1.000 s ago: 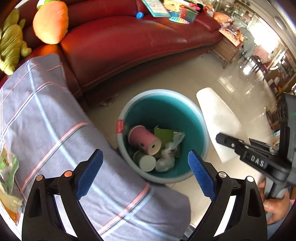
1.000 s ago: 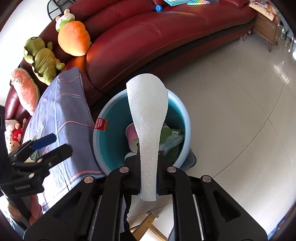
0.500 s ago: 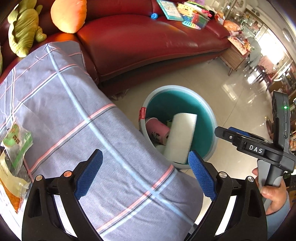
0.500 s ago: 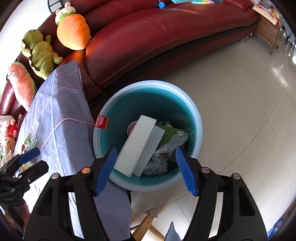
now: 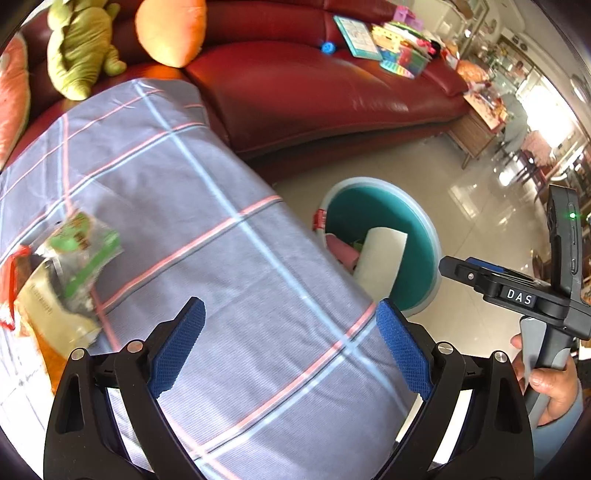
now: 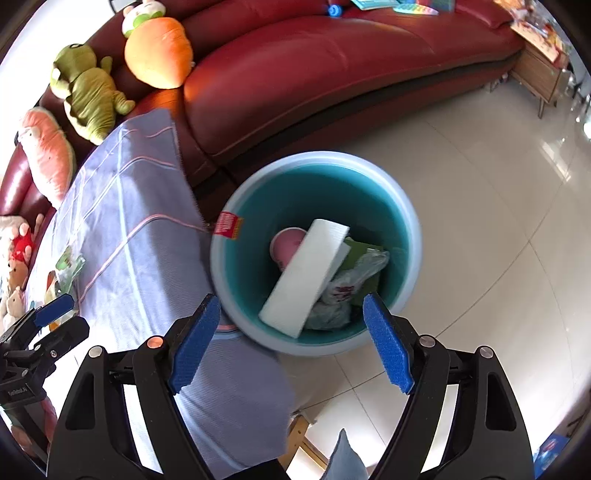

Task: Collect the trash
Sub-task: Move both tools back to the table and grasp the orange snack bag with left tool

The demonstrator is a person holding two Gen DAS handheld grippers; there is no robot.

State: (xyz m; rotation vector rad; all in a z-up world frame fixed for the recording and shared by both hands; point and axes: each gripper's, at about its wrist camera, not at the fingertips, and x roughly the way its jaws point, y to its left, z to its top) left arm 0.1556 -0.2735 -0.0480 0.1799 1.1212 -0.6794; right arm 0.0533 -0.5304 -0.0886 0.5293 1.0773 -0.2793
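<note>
A teal trash bin point(image 6: 412, 236) stands on the floor beside the cloth-covered table; it also shows in the left wrist view point(image 5: 430, 236). Inside lie a white foam sheet point(image 6: 304, 280), a pink cup point(image 6: 284, 245), a plastic bag point(image 6: 341, 291) and green paper. My right gripper point(image 6: 291, 339) is open and empty above the bin's near rim. My left gripper point(image 5: 291, 347) is open and empty over the table's checked cloth point(image 5: 229, 258). Snack wrappers point(image 5: 70, 266) lie on the cloth at the left; the green one point(image 6: 68, 264) shows small in the right wrist view.
A red leather sofa point(image 5: 314, 96) runs behind the table and bin, with plush toys point(image 6: 88, 92) and books point(image 5: 356, 33) on it. Tiled floor point(image 6: 498, 221) lies right of the bin. A wooden side table point(image 5: 476, 133) stands at the far right.
The right gripper opened and dropped the white foam sheet into the bin. The left gripper has swung left over the table, bringing the wrappers into view.
</note>
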